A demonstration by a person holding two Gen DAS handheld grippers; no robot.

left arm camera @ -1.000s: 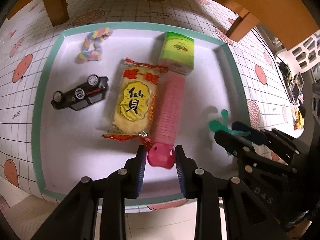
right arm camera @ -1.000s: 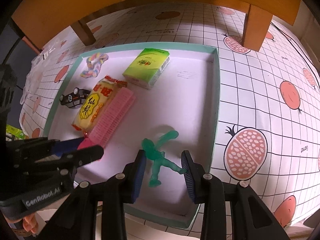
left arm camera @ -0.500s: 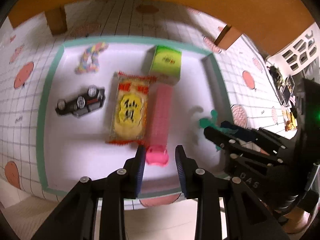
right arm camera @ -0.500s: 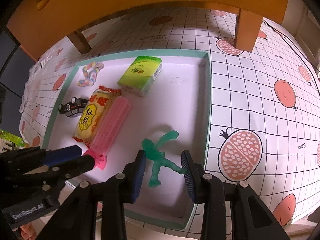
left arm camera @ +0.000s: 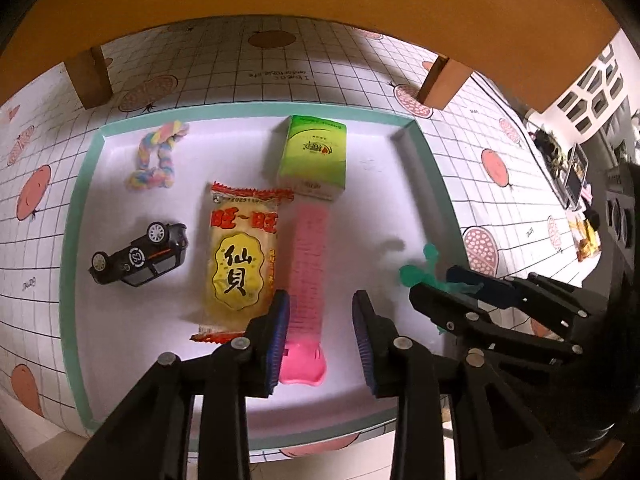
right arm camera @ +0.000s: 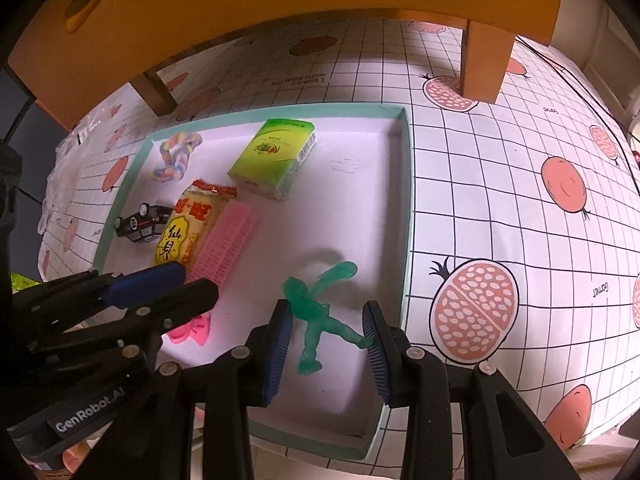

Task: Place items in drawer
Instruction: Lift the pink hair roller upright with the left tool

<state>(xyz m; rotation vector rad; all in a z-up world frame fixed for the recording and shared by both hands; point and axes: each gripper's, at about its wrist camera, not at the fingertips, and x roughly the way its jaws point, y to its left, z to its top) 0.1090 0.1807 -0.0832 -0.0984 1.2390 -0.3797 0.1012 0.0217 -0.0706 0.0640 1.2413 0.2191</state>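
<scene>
A shallow white drawer with a teal rim (left arm camera: 70, 240) (right arm camera: 406, 216) lies on the patterned cloth. Inside lie a pink brush (left arm camera: 310, 248) (right arm camera: 226, 240), a yellow rice-cracker pack (left arm camera: 242, 256), a green tissue pack (left arm camera: 314, 156), a black toy car (left arm camera: 138, 256) on its side, a pastel rope toy (left arm camera: 154, 156) and a green figure (right arm camera: 316, 312) (left arm camera: 416, 272). My left gripper (left arm camera: 320, 304) (right arm camera: 196, 282) is open above the brush's handle end, not gripping it. My right gripper (right arm camera: 327, 316) (left arm camera: 434, 280) is open, a finger on either side of the figure.
An orange wooden stand (right arm camera: 280, 4) on legs (right arm camera: 484, 60) rises behind the drawer. The white cloth with a grid and fruit print (right arm camera: 520, 208) stretches out to the right. Clutter sits at the far right edge (left arm camera: 576, 176).
The left gripper has drawn back and upward from the pink brush, still open, so more of the drawer and stand shows. The right gripper stays open around the green figure.
</scene>
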